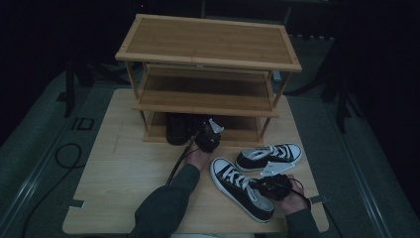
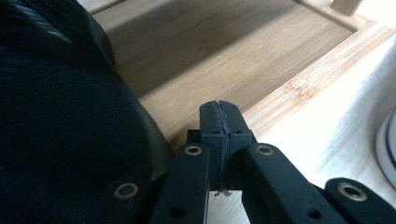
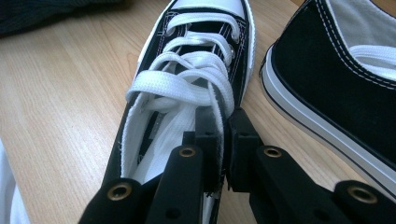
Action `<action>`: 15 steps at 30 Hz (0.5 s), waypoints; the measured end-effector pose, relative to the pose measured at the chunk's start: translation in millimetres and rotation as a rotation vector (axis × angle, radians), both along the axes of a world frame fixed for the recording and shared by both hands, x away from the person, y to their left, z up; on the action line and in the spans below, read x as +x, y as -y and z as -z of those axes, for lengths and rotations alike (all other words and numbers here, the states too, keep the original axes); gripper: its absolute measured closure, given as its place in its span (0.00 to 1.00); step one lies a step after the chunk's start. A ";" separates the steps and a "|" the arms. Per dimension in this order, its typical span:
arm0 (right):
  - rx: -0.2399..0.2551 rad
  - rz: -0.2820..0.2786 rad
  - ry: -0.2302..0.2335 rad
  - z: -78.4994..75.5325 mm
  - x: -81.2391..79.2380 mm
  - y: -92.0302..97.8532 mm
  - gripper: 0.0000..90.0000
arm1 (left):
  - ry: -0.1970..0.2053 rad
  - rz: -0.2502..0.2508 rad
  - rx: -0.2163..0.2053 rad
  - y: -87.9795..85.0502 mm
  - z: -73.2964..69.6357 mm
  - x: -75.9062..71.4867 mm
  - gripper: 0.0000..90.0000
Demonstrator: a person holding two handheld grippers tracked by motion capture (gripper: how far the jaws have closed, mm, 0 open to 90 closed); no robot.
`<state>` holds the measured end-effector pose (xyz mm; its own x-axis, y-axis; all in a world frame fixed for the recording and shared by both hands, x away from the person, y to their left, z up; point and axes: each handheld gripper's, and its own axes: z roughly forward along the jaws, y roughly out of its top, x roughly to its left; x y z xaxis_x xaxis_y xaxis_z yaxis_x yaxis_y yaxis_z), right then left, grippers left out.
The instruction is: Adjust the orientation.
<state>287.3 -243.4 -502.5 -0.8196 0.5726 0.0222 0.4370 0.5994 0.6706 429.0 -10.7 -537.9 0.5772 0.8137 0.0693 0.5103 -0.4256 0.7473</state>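
high view: a bamboo shoe rack with three tiers stands at the far half of the pale wooden desk. on its bottom shelf, toward the left, sits a dark shoe. just right of it the left gripper is at the front edge of that bottom shelf, the person's dark sleeve running back to the near edge of the desk. in the left gripper view its jaws are pressed together with nothing between them, the tips over the shelf's front rim, and the dark shoe is close on the left of that view, apart from the tips.

further right on the desk lie two black canvas sneakers with white laces and white soles. the nearer sneaker lies at a slant, toe toward the rack. the right gripper is at its opening; the right gripper view shows the jaws clamped on the sneaker's side wall beside the laces. the second sneaker lies on its sole just beyond, near the first, toe pointing right.
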 end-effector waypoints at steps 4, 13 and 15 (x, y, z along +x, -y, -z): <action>-0.002 -0.002 -0.003 -0.3 -0.8 1.4 0.95 | -0.006 -0.026 -0.001 4.6 4.8 3.6 1.00; -0.013 -0.005 -0.007 -1.7 -2.7 3.1 0.94 | -0.017 -0.092 -0.029 7.9 12.7 10.6 1.00; -0.019 -0.004 -0.008 -2.0 -2.9 2.7 0.92 | -0.011 -0.098 -0.021 10.0 13.5 10.7 1.00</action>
